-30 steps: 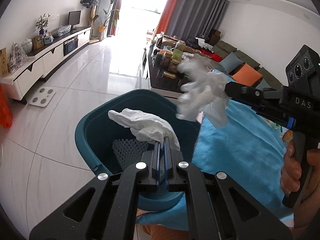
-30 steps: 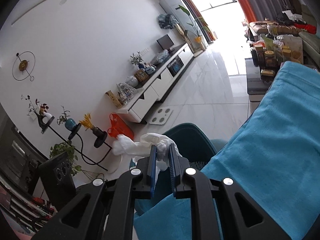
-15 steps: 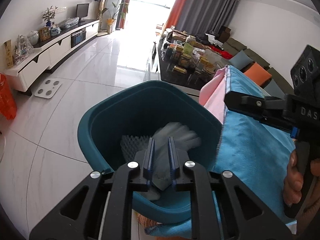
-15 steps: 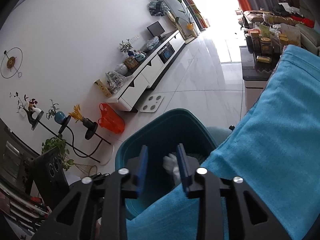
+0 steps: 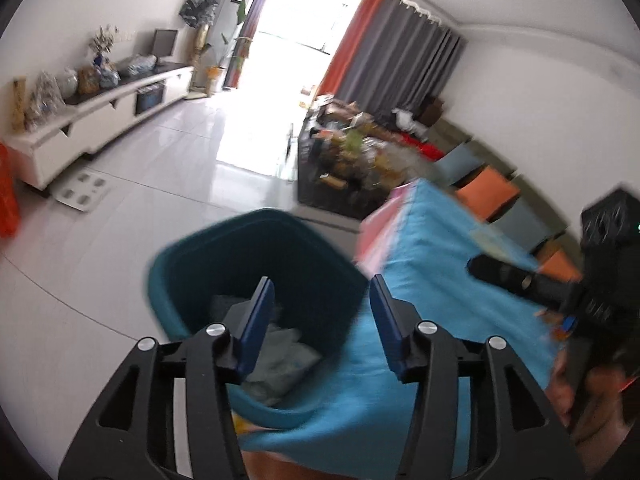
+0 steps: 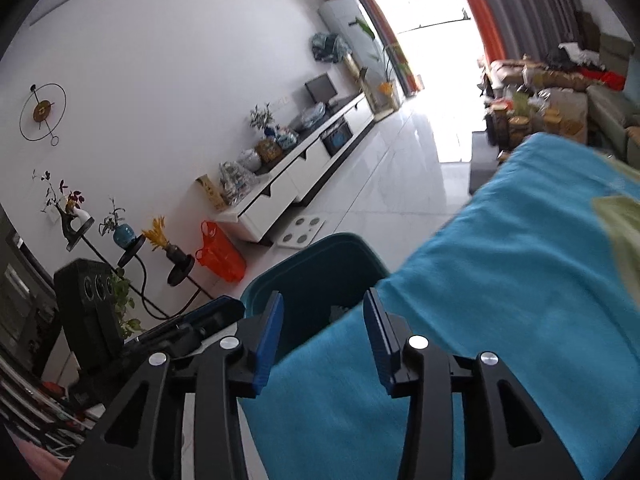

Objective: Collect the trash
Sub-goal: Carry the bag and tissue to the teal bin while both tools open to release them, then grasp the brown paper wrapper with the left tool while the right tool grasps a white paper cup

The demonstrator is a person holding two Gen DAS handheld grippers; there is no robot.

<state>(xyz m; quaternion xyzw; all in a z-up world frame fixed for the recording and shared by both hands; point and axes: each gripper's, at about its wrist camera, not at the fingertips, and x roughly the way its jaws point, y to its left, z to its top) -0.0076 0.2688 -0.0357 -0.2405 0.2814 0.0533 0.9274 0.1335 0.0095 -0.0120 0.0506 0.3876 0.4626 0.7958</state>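
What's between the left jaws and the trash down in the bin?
Nothing visible. The left gripper hangs over the open bin, its jaws opening with nothing between them, and the crumpled trash lies uncovered on the bottom. The blue cloth only borders the rim.

Daylight pours in through the tall bright window (image 5: 296,20) at the far end of the room, blown out to pure white in both views, and it throws a glaring white sheen across the glossy pale tiled floor (image 5: 224,128). The white walls are evenly lit and shadows are soft. The inside of the teal plastic bin (image 5: 276,264) is dim. Motion blur smears the cluttered dark table (image 5: 352,160) and the bright blue cloth (image 6: 500,280), more strongly in the left wrist view. Fisheye distortion bends straight lines, and black corners ring each frame.
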